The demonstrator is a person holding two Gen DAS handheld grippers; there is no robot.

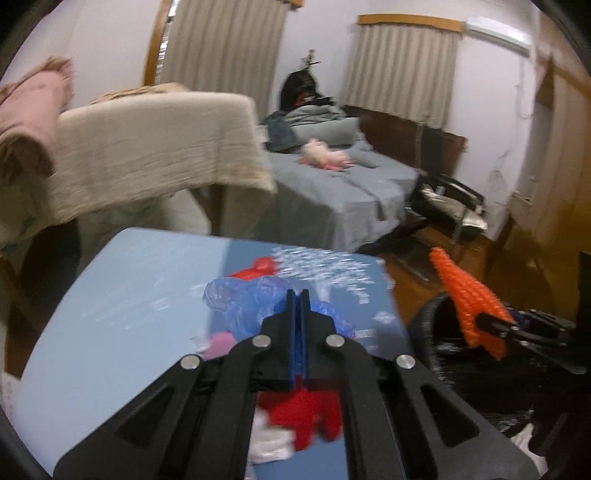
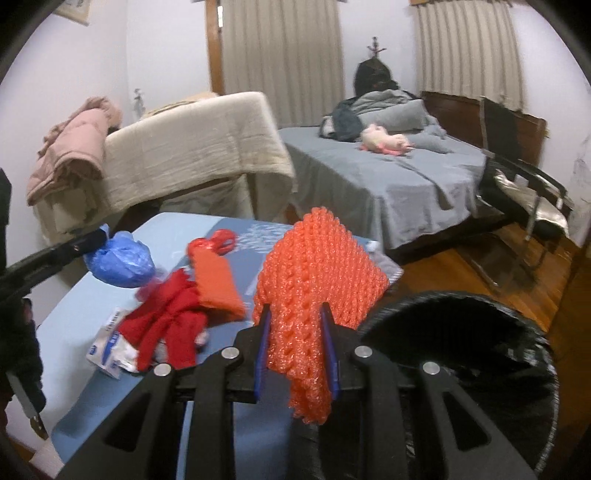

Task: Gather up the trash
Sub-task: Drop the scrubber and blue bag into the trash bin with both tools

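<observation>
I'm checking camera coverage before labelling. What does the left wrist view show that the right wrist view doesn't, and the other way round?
Only the left wrist view shows the wall air conditioner and the left hand-held gripper with its fingers together.

Only the right wrist view shows the white packet beside the red cloth, the flat orange piece, and the open bin.

Both show the blue table, blue bag, bed, and the orange foam net held in the right hand-held gripper.
</observation>
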